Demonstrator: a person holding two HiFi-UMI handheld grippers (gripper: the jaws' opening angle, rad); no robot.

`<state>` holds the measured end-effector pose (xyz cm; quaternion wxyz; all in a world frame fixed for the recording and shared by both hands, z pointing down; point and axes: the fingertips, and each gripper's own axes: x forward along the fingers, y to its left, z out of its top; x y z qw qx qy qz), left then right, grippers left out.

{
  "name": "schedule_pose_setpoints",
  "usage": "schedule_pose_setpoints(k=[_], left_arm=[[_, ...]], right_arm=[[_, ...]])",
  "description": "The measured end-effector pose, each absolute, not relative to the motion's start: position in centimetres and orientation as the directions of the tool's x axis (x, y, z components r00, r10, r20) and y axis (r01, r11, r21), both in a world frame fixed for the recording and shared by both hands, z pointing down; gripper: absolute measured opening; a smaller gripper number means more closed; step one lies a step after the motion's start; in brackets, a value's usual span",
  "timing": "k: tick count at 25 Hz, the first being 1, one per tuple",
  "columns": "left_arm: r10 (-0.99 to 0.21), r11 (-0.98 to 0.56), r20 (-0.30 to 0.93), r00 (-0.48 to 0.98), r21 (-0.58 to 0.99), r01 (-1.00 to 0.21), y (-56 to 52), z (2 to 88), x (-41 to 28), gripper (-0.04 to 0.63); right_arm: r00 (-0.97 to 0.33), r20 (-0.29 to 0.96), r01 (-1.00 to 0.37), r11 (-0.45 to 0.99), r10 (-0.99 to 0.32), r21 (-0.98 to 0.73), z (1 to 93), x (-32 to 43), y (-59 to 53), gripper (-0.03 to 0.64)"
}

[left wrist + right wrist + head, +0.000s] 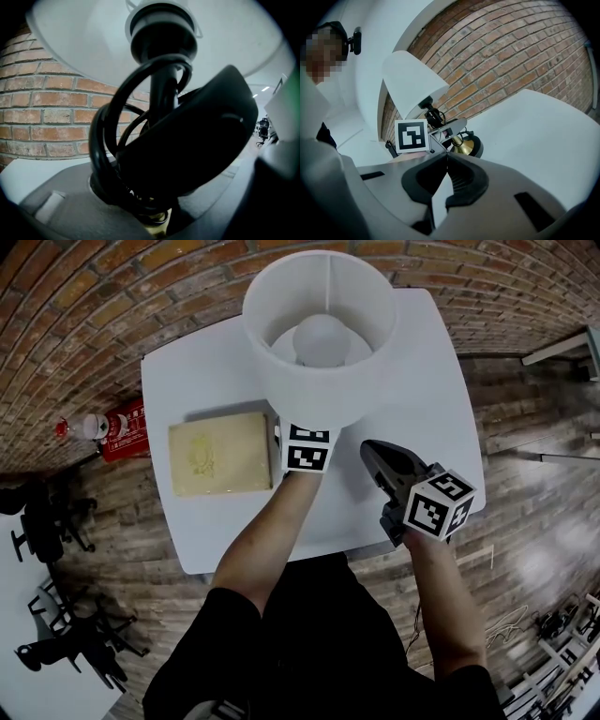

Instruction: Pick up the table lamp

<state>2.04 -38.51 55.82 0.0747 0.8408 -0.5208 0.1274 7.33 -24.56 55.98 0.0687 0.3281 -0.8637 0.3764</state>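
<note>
The table lamp (321, 334) stands at the back middle of the white table (436, 381); its white shade fills the top of the left gripper view. Its dark stem (164, 89), wrapped in coiled black cord (101, 140), runs down to a brass foot (462, 146) on a black base. My left gripper (157, 213) reaches under the shade, its grey jaws standing wide on either side of the stem and cord. Only its marker cube (307, 448) shows in the head view. My right gripper (372, 452) hovers shut to the right of the lamp, holding nothing.
A flat yellow pad (220, 454) lies on the table left of the lamp. A red fire extinguisher (122, 427) rests on the wooden floor by the brick wall (94, 296). Black chairs (47, 521) stand at the far left.
</note>
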Motion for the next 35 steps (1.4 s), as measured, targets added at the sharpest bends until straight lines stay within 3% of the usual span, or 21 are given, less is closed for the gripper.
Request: schedule_pose_setpoints(k=[8,12,35], left_arm=[[-0.847,-0.456,0.308,0.433,-0.003,-0.890,-38.6,55.8,2.2,0.195],[-0.824,-0.500,0.312,0.472,-0.010,-0.866,-38.3,55.8,2.5,0.160],[-0.826,-0.538,0.212,0.522,-0.018,-0.843,-37.4,52.6,2.0,0.094]], right_arm=[[-0.775,0.365,-0.618,0.498,-0.516,-0.608,55.9,7.3,-24.4,0.014],[-0.778,0.364,-0.615,0.499,-0.512,-0.611,56.1,7.1,-24.4,0.014],[-0.774,0.360,-0.616,0.491,-0.520,-0.616,55.4,6.7,-24.8,0.014]])
